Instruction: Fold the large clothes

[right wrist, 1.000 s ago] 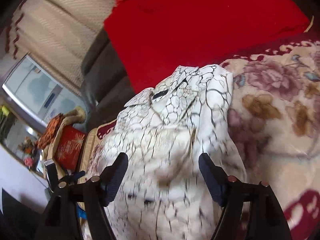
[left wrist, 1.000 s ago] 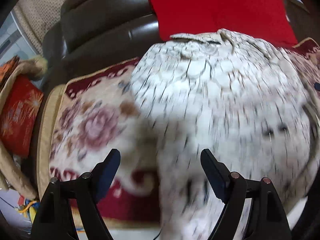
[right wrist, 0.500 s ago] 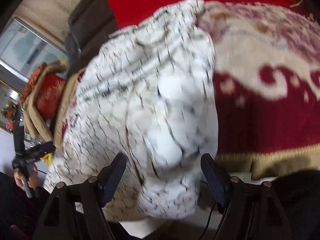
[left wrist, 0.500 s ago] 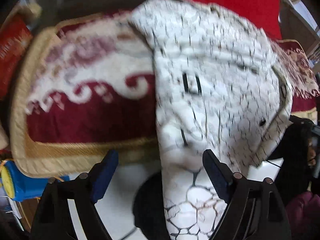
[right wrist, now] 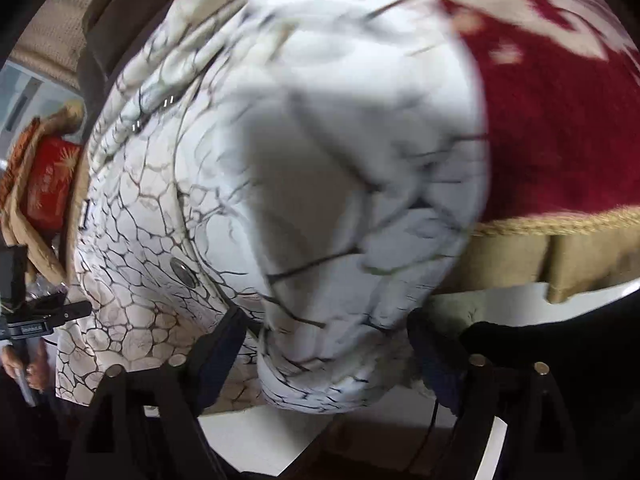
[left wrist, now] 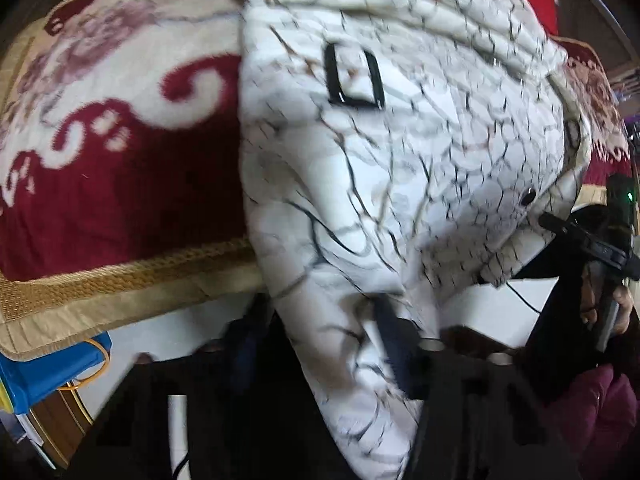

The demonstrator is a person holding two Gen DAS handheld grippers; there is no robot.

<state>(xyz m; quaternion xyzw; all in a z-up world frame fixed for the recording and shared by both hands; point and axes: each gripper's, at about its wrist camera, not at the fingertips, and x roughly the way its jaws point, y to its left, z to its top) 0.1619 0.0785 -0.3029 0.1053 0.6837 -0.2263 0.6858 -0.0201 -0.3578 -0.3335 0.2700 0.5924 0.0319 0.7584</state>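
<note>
A white puffy jacket with a black crackle pattern (left wrist: 400, 168) lies on a sofa and hangs over its front edge. It fills the right wrist view (right wrist: 320, 184) too. My left gripper (left wrist: 320, 344) has its jaws wide apart around the hanging hem, with cloth between the blurred fingers. My right gripper (right wrist: 324, 344) is open, its fingers on either side of the jacket's lower bulge. The right gripper also shows at the right edge of the left wrist view (left wrist: 588, 244), and the left gripper at the left edge of the right wrist view (right wrist: 36, 320).
A red and cream floral blanket with a gold fringe (left wrist: 120, 152) covers the sofa seat; it also shows in the right wrist view (right wrist: 560, 128). A blue box (left wrist: 44, 376) sits on the floor at left. A red cushion (right wrist: 50, 184) lies on the sofa's far end.
Both grippers have dropped down and back toward the jacket's hem at the sofa's front edge. The jacket now hangs between the fingers of each. Both stay open.
</note>
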